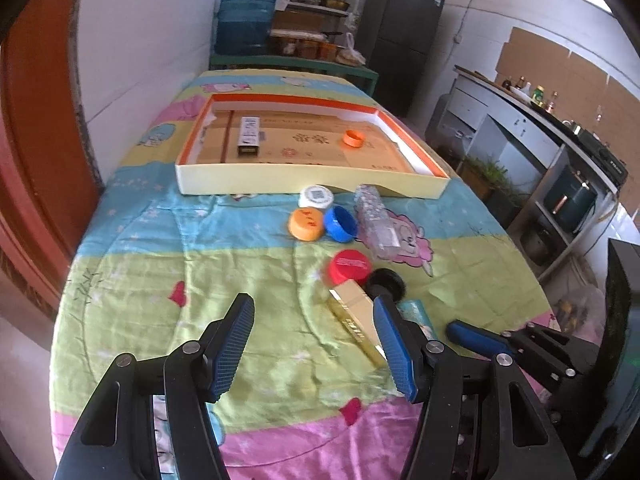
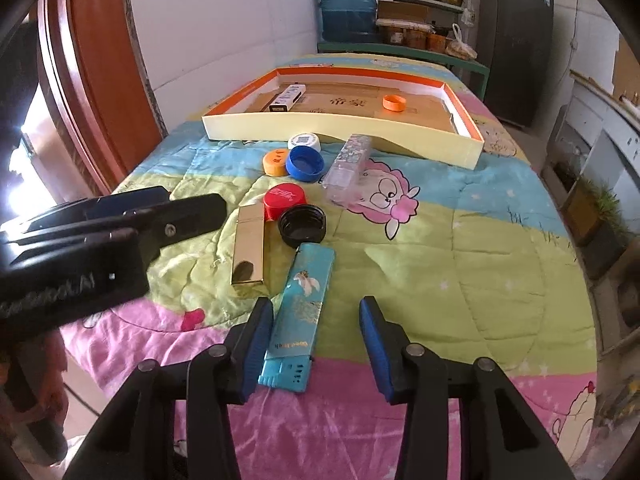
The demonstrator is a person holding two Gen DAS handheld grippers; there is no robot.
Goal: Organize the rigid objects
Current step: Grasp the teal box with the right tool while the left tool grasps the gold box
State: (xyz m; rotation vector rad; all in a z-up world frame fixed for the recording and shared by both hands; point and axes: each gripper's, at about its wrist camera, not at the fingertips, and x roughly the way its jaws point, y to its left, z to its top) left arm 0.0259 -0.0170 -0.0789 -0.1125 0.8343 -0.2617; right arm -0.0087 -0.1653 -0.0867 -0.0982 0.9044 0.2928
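— Straddling the teal lighter flat on the tabletop, your right hand-held gripper stands open, not yet pinching?

— Yes. Your left hand-held gripper, open and empty, hovers beside the gold box, likely for the tray.

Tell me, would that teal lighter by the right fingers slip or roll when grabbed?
The teal lighter lies flat and looks box-shaped, so it probably won't roll. Its glossy printed shell may be a bit slippery, though the ribbed fingers should help. It looks rigid and likely light.
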